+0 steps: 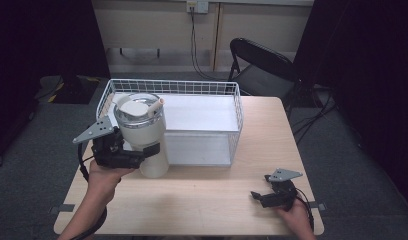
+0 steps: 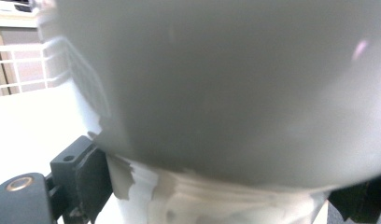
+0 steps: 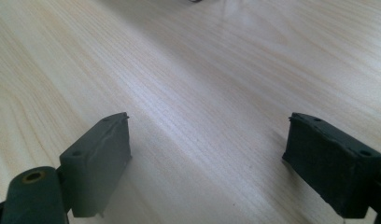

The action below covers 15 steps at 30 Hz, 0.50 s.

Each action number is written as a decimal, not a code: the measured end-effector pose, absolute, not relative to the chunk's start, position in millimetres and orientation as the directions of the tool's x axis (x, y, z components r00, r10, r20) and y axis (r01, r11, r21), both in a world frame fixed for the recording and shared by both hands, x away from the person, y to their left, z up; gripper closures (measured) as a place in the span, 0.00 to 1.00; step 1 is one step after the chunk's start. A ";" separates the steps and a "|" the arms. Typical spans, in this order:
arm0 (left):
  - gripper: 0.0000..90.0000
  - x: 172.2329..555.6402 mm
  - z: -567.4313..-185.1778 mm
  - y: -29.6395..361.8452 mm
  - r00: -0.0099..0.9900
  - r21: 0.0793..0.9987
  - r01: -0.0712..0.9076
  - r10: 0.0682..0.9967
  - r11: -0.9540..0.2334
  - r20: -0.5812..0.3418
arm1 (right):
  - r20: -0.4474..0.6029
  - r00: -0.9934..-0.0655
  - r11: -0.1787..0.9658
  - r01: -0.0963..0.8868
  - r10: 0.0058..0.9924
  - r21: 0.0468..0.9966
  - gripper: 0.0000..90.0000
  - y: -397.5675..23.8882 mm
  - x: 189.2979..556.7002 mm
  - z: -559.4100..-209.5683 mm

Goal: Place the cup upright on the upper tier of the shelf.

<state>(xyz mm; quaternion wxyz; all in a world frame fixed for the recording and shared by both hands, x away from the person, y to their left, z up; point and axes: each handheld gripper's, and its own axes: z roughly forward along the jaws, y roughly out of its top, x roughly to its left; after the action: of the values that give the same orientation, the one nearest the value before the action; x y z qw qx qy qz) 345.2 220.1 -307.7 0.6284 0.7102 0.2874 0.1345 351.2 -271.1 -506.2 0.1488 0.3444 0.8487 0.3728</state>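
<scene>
Two tongs are at work: the left tongs (image 1: 142,152) clamp a cream tumbler (image 1: 142,132) with lid and straw, left of centre, at the wire basket (image 1: 232,120)'s near corner. The right tongs (image 1: 259,196) gape wide over bare worktop (image 1: 207,200), lower right. Judging by this, the tumbler isn't yet placed.

A light wooden table (image 1: 227,200) with rounded corners fills the lower middle of the high view, its pale grain bright under even overhead light. Around it spreads grey carpet (image 1: 37,165), with small grey tape marks at the lower left and lower right near the table's corners. Dark curtains (image 1: 372,75) hang down the far left and the whole right side. Across the top runs a beige wall panel (image 1: 157,25), with a wall socket (image 1: 197,6) at the top centre and a black cable (image 1: 194,45) dropping from it. A black folding chair (image 1: 262,67) stands beyond the table at the upper right, cables trailing on the floor beside it.
</scene>
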 end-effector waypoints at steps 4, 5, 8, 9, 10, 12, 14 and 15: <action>0.11 347.4 -300.5 218.7 0.800 0.972 0.232 0.578 -0.048 -0.162 | 0.005 -0.718 0.485 0.474 0.696 0.735 0.15 -271.1 351.2 -506.2; 0.11 348.1 -298.7 218.2 0.801 0.972 0.230 0.576 -0.048 -0.161 | 0.005 -0.718 0.485 0.474 0.696 0.735 0.15 -271.1 351.3 -506.2; 0.11 350.4 -293.5 217.4 0.802 0.972 0.228 0.577 -0.059 -0.153 | 0.005 -0.718 0.485 0.474 0.696 0.735 0.15 -271.1 351.3 -506.2; 0.11 350.4 -293.5 217.4 0.802 0.972 0.228 0.577 -0.059 -0.153 | 0.005 -0.718 0.485 0.474 0.696 0.735 0.15 -271.1 351.3 -506.2; 0.11 352.0 -289.8 216.9 0.801 0.971 0.231 0.578 -0.060 -0.154 | 0.005 -0.719 0.485 0.474 0.695 0.735 0.15 -271.1 351.3 -506.2; 0.11 352.7 -288.7 216.7 0.802 0.971 0.231 0.576 -0.056 -0.158 | 0.005 -0.719 0.485 0.474 0.695 0.735 0.15 -271.1 351.3 -506.2; 0.11 354.3 -285.4 216.6 0.800 0.971 0.235 0.579 -0.054 -0.161 | 0.005 -0.719 0.485 0.474 0.695 0.735 0.15 -271.1 351.3 -506.2; 0.11 355.3 -284.0 216.3 0.801 0.970 0.236 0.576 -0.051 -0.164 | 0.005 -0.719 0.485 0.474 0.695 0.735 0.15 -271.1 351.3 -506.2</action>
<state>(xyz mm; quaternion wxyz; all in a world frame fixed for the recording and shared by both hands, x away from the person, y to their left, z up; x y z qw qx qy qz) 355.3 216.3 -284.0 0.6270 0.7122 0.2851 0.1358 351.3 -271.1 -506.2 0.1486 0.3444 0.8487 0.3729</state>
